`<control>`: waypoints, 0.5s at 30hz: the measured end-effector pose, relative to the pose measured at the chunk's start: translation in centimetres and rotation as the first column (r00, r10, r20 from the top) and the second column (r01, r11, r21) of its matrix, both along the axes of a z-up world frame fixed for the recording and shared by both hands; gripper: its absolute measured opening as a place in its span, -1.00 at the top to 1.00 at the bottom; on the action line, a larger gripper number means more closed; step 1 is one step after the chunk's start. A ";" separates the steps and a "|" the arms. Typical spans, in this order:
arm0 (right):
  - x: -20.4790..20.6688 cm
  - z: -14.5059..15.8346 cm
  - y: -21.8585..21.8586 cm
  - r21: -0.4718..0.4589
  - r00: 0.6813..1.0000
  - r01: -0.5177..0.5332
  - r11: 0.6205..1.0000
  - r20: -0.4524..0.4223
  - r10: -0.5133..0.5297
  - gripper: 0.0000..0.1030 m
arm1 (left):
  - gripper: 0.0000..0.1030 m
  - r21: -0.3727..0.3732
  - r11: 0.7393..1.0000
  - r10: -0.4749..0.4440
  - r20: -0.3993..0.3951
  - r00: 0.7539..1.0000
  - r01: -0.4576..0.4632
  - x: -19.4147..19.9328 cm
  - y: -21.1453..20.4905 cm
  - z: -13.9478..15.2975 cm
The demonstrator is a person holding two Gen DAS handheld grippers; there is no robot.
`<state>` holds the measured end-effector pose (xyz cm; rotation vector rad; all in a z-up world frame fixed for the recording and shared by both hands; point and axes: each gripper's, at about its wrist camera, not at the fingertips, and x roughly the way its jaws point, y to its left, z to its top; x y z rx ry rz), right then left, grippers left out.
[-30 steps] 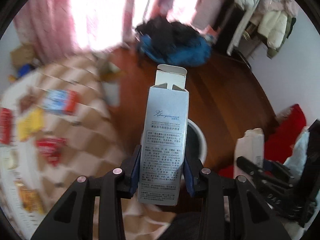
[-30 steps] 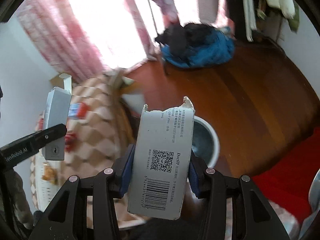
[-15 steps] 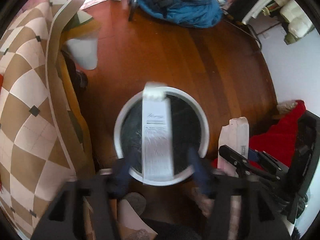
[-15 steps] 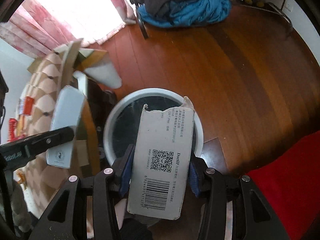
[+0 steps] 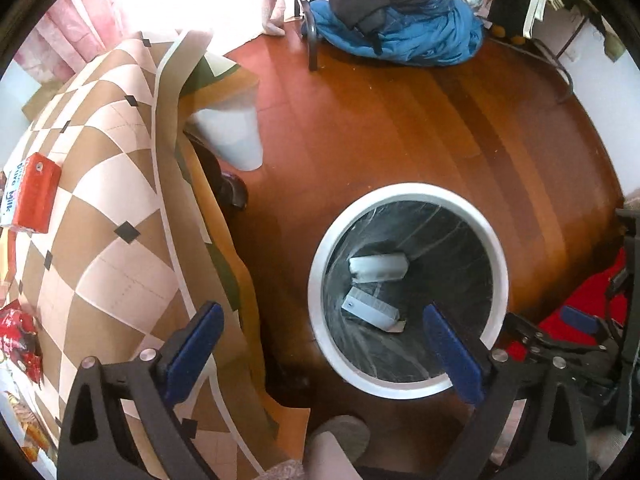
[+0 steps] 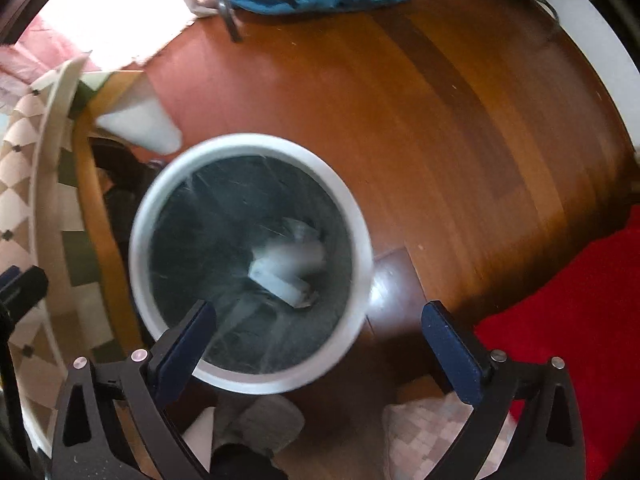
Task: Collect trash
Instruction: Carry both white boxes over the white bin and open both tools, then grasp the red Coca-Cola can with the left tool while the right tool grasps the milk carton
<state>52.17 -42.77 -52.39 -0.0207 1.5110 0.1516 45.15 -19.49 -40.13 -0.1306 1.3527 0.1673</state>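
both tongs, left (image 5: 324, 344) and right (image 6: 318, 340), now released over the bin (image 5: 408, 192); two boxes (image 5: 370, 308) dropped inside; more trash (image 5: 34, 192) waits on the bench (image 5: 120, 208).

Left gripper (image 5: 324, 340) and right gripper (image 6: 318, 340) fingers spread wide

Both cameras look down from above past their own fingers, the left one beside the table (image 5: 120, 208), and both see the bin (image 5: 408, 196) (image 6: 248, 144) and the floor (image 5: 400, 128) (image 6: 400, 120).

Black grippers, blue pads

Left gripper (image 5: 324, 344) and right gripper (image 6: 318, 340): matte black triangular-cutout frames, silver screws, dark blue flat pads (image 5: 452, 356) on each finger.
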 end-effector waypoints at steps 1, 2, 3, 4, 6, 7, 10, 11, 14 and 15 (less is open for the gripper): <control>-0.4 -0.2 -0.3 -0.016 1.000 0.007 1.000 -0.004 -0.007 -1.00 | -0.98 0.002 1.000 -0.002 -0.006 1.000 0.002 -0.1 -0.1 -0.2; -0.6 -0.3 -0.4 -0.028 1.000 0.010 1.000 -0.004 -0.010 -1.00 | -0.98 0.001 1.000 -0.002 -0.008 1.000 0.002 -0.1 -0.1 -0.3; -0.8 -0.4 -0.4 -0.036 1.000 0.015 0.999 -0.005 -0.015 -1.00 | -0.98 -0.005 1.000 -0.003 -0.009 1.000 0.003 0.0 -0.2 -0.4; -0.9 -0.5 -0.2 -0.039 1.000 0.020 0.999 -0.007 -0.020 -1.00 | -0.98 -0.006 1.000 -0.001 -0.009 1.000 0.001 -0.1 -0.3 -0.3; -1.1 -0.4 -0.5 -0.047 1.000 0.027 0.999 -0.008 -0.027 -1.00 | -0.98 -0.002 1.000 -0.006 -0.005 1.000 0.006 -0.2 -0.6 0.0; -1.3 -0.2 -0.6 -0.049 1.000 0.029 0.998 -0.004 -0.029 -1.00 | -0.98 -0.001 1.000 -0.006 -0.002 1.000 0.006 -0.3 -0.7 0.2; -1.5 1.0 -0.9 -0.050 0.999 0.037 0.998 0.010 -0.036 -1.00 | -0.98 -0.007 1.000 -0.005 0.010 1.000 0.005 -0.5 -0.9 0.9; -1.6 1.4 -0.9 -0.050 0.999 0.043 0.998 0.014 -0.042 -1.00 | -0.98 -0.009 1.000 -0.004 0.014 1.000 0.004 -0.7 -0.9 1.2; -1.8 2.5 -1.0 -0.050 0.998 0.048 0.998 0.032 -0.047 -1.00 | -0.98 -0.012 1.000 -0.005 0.029 1.000 0.005 -1.2 -1.1 2.0; -2.0 2.8 -1.1 -0.052 0.998 0.050 0.997 0.036 -0.048 -1.00 | -0.98 -0.011 1.000 -0.005 0.033 0.999 0.006 -1.3 -1.1 2.2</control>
